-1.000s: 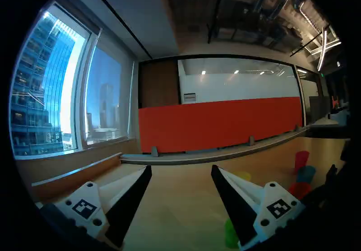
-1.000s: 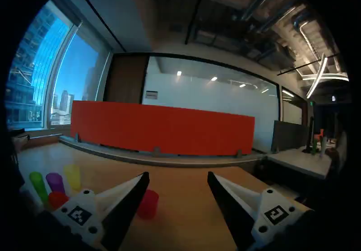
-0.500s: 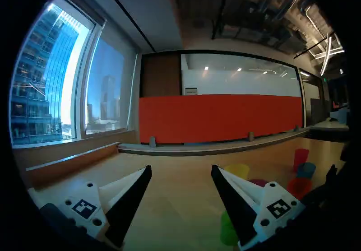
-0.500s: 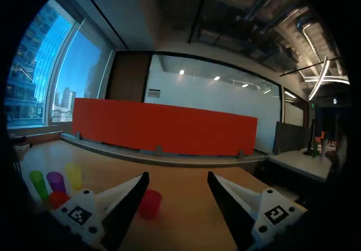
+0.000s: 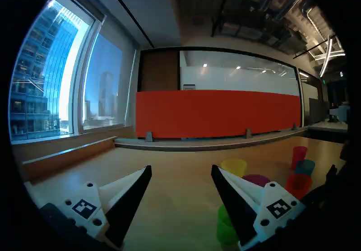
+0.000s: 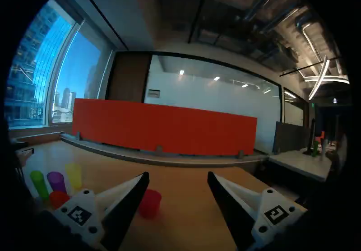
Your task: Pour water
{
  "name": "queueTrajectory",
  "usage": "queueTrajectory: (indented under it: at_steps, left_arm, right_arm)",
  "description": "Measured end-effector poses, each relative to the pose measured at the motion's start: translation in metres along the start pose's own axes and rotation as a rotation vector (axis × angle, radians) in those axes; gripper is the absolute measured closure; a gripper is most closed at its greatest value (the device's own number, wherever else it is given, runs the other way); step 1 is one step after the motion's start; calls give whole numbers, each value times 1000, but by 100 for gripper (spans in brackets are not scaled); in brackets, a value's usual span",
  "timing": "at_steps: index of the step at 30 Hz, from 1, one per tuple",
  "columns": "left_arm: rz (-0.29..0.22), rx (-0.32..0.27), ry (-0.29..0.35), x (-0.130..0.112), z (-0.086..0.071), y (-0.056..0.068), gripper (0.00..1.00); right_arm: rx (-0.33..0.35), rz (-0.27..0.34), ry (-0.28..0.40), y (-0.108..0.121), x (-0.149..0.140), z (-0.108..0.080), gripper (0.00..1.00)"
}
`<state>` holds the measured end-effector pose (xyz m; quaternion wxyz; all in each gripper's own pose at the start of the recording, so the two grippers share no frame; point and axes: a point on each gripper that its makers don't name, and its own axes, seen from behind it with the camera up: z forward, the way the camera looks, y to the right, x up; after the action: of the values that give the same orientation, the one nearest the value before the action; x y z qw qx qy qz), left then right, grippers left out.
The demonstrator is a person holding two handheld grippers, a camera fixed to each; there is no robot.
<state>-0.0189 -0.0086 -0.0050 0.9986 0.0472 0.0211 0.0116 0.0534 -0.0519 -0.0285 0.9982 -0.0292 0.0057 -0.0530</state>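
Several coloured plastic cups stand on a wooden table (image 5: 180, 197). In the left gripper view a yellow cup (image 5: 233, 166), a purple cup (image 5: 256, 179), a green cup (image 5: 223, 226), an orange cup (image 5: 298, 185), a blue cup (image 5: 305, 166) and a red cup (image 5: 298, 155) sit right of my left gripper (image 5: 180, 178), which is open and holds nothing. In the right gripper view my right gripper (image 6: 177, 183) is open over the table, a red cup (image 6: 149, 203) just beyond its left finger. Green (image 6: 39, 184), purple (image 6: 57, 181), yellow (image 6: 73, 175) and orange (image 6: 58, 199) cups stand at the far left.
An orange partition (image 5: 216, 114) runs along the table's far edge. Tall windows (image 5: 49, 93) line the left side with a wooden ledge (image 5: 67, 158) beneath. A second desk (image 6: 300, 160) stands to the right in the right gripper view.
The left gripper has tilted downward and slightly forward, bringing the yellow, purple and green cups more into view. The right gripper has barely moved.
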Motion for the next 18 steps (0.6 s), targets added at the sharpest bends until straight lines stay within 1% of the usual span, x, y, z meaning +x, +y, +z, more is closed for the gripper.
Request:
queueTrajectory:
  at_steps: [6, 9, 18]
  left_arm:
    - [0, 4, -10, -6, 1, 0, 2]
    - [-9, 0, -21, -8, 2, 0, 2]
    - [-6, -4, -27, -9, 5, 1, 2]
  right_arm:
    - [-2, 4, 4, 2, 3, 0, 0]
    - [-2, 7, 4, 3, 3, 0, 0]
    - [-3, 16, 4, 5, 1, -4, 0]
